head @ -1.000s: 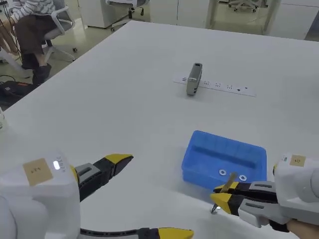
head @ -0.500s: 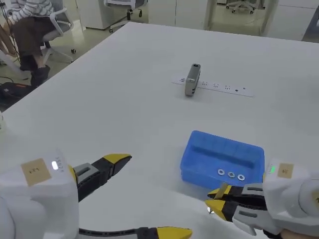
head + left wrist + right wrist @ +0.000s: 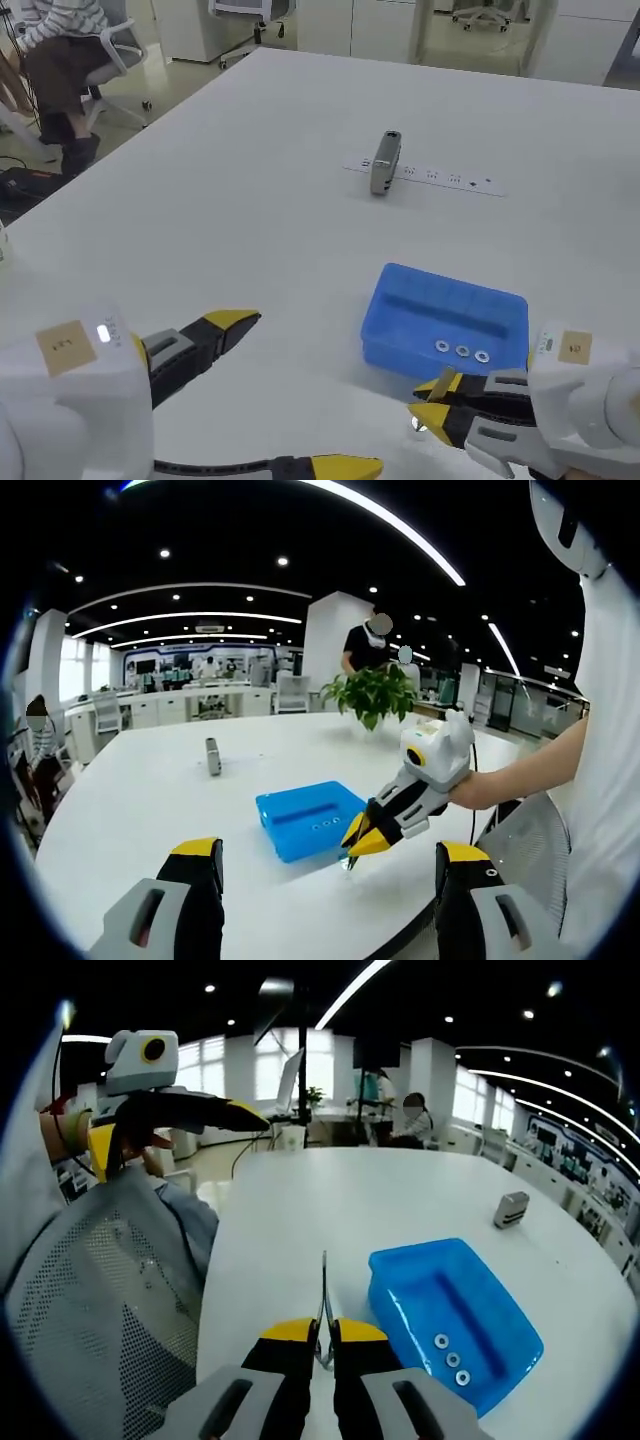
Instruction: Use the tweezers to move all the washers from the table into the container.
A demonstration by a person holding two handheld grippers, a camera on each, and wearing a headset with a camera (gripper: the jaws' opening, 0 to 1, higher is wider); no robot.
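The right gripper (image 3: pixel 325 1328) pinches thin metal tweezers (image 3: pixel 324 1285) aimed at the white table (image 3: pixel 250 200) beside the blue plastic container (image 3: pixel 400 277) holding three silver washers (image 3: pixel 462 350), probably seeking another; the left gripper (image 3: pixel 316 390) hangs spread.

A blue container (image 3: pixel 408 298) sits on the white table (image 3: pixel 250 200). Three small silver washers (image 3: pixel 462 350) lie in a row inside it. Thin metal tweezers (image 3: pixel 324 1285) point along the table, just beside the container.
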